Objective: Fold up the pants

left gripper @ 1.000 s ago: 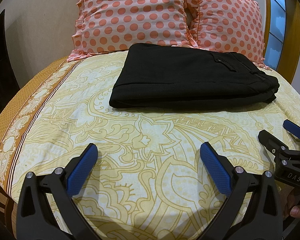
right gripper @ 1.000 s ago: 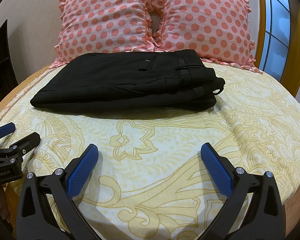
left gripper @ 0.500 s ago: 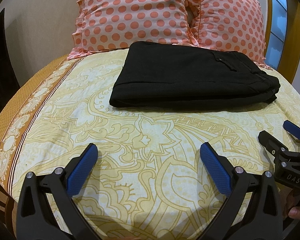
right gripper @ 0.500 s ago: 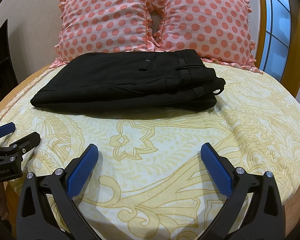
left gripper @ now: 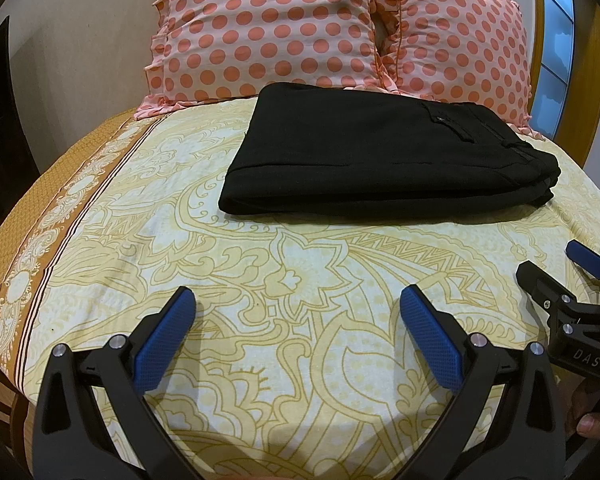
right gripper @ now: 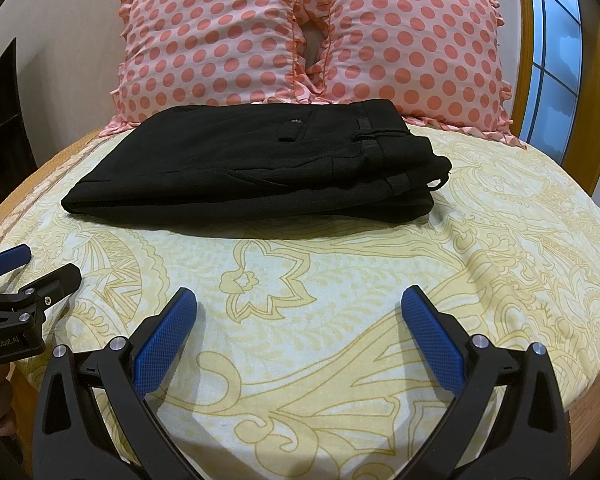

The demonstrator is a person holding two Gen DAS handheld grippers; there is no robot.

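Black pants (left gripper: pixel 380 160) (right gripper: pixel 260 168) lie folded in a flat stack on the far half of the bed, waistband and pocket to the right. My left gripper (left gripper: pixel 298 336) hovers open over the near sheet, well short of the pants, nothing between its blue pads. My right gripper (right gripper: pixel 300 336) is likewise open and empty, back from the pants' near edge. Each gripper appears in the other's view: the right gripper (left gripper: pixel 556 268) at the right edge, the left gripper (right gripper: pixel 36 268) at the left edge.
The bed (left gripper: pixel 300 264) (right gripper: pixel 500 248) carries a yellow patterned sheet with an orange border on the left. Two pink polka-dot pillows (left gripper: pixel 268 28) (right gripper: pixel 412 40) lean behind the pants. A wooden-framed window (right gripper: pixel 556 52) is at the right, dark furniture (right gripper: pixel 0 120) at the left.
Both grippers have drawn slightly back and the view tilted a little; the pants lie as before and both grippers stay open.
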